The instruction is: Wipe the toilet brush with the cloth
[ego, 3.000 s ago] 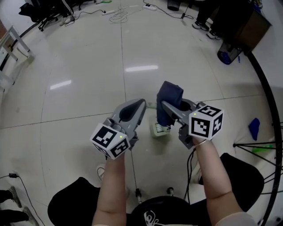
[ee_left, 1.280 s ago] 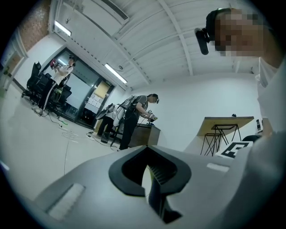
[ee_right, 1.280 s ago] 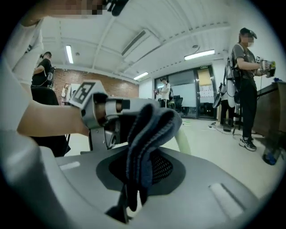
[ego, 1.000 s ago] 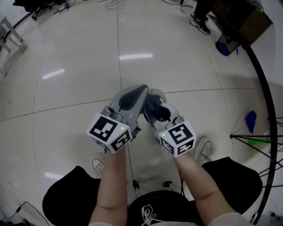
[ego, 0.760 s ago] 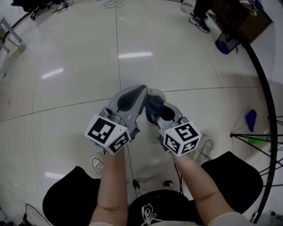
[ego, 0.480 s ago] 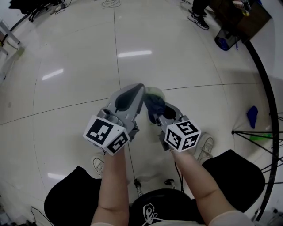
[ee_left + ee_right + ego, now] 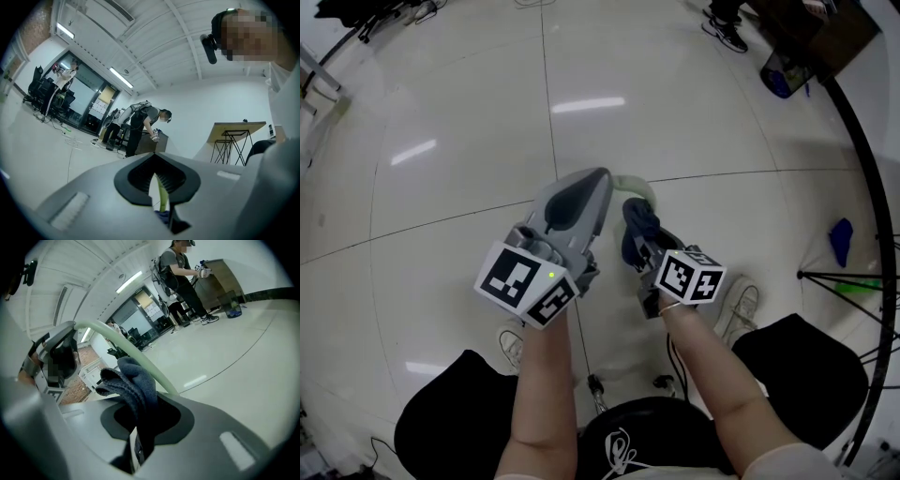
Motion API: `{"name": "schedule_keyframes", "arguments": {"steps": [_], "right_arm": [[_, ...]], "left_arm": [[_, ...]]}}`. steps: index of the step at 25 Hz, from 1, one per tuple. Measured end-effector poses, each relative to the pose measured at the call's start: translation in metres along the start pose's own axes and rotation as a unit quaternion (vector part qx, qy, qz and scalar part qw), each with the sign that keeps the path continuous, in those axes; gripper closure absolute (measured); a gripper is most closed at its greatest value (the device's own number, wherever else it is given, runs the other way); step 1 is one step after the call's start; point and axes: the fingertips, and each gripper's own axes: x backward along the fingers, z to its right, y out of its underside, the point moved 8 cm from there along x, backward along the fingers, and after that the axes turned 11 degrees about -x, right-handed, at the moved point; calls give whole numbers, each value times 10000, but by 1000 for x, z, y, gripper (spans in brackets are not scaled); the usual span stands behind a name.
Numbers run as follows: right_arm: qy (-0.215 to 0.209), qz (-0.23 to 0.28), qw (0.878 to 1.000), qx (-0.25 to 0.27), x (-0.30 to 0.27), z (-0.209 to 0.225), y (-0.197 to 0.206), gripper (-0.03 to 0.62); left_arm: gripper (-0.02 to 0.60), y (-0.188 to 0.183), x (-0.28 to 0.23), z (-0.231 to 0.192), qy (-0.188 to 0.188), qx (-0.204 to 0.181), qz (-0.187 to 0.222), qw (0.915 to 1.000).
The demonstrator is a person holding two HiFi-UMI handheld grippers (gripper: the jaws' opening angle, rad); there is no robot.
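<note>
Floor: glossy pale tiles, thin dark grout lines, bright streaks of reflected light.
Ceiling: white and beamed, with long strip lights.
Walls: white, with a brick patch high up.
Furniture: black office chairs beside a glazed partition; a wooden-topped table on black legs.

An open office-lab: desk chairs, floor cables, strip lights.

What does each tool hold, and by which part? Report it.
The left tool clamps the toilet brush by its thin pale green handle. The right tool clamps the dark blue cloth by one bunched end; the rest sticks out.
</note>
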Motion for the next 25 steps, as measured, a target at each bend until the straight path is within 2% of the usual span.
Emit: {"name": "schedule_keyframes", "arguments": {"steps": [10,14,17,19,22,25], "right_arm": [[695,-491,9960,-266,-8,51,38,528],[660,-664,9955,-169,4,53,40,528],[471,-450,9977,185,26,41,22,528],[473,-249,9962,687,44,31,1,528],[422,171,9876,1504,67,14,-41,528],[95,696,9797,1880,88,-11,-88,528]], "left_arm": [[575,4,3,-1,-73,98,47,9999],[575,5,0,2,-113,92,18,9999],[575,0,1,7,-215,-314,-210,9991],[575,-8,5,11,-328,-427,-235,9983],[575,-25,9,9,-627,-281,164,9975],[575,-46,18,5,-1094,-210,544,9923]]}}
